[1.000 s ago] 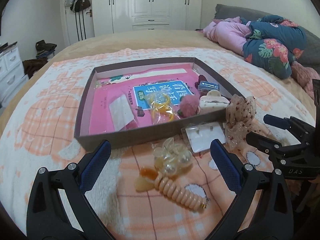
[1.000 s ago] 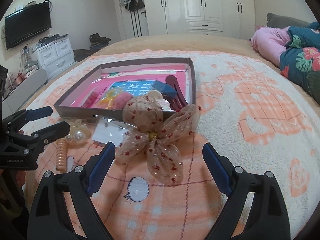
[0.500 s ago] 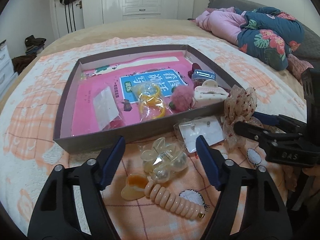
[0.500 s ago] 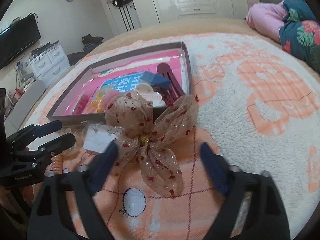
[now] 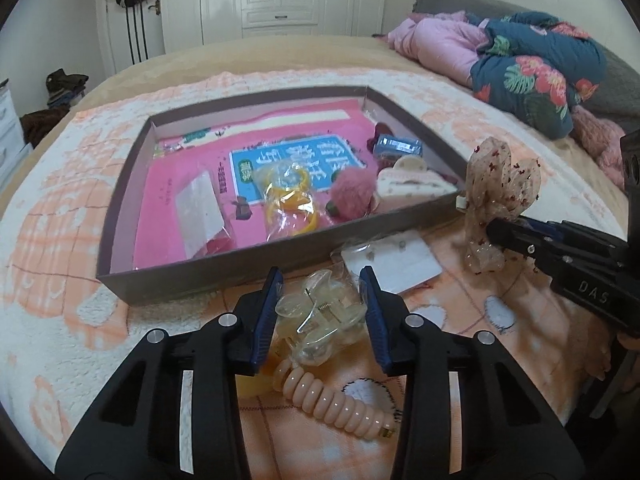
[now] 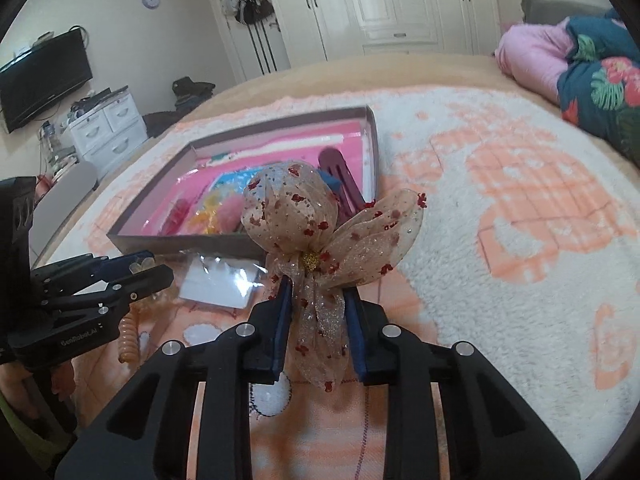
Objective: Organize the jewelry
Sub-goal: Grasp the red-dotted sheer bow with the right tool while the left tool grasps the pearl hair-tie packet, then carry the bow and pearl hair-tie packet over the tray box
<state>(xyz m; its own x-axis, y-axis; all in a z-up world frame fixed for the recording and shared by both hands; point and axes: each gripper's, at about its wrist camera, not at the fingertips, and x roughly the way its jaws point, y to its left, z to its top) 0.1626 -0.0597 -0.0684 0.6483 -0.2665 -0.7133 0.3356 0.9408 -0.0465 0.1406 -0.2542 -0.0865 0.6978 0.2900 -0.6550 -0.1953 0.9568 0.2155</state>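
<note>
My left tongs clasp one clear plastic hair claw in a crinkly bag, just ahead of a single peach spiral hair tie on the fleecy bed blanket. My right tongs pinch one sheer, red-flecked mesh bow by its tail, lifted. Beyond both sits a shallow rectangular cardboard box of trinkets.

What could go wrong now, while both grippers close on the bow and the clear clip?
1. The right gripper pinches only the tail of the bow; the soft mesh may slip out when lifted.
2. The left gripper closes on the clear clip in its crinkly bag; it could squirt free.
3. The coil tie lies against the clip and may get dragged along.
</note>
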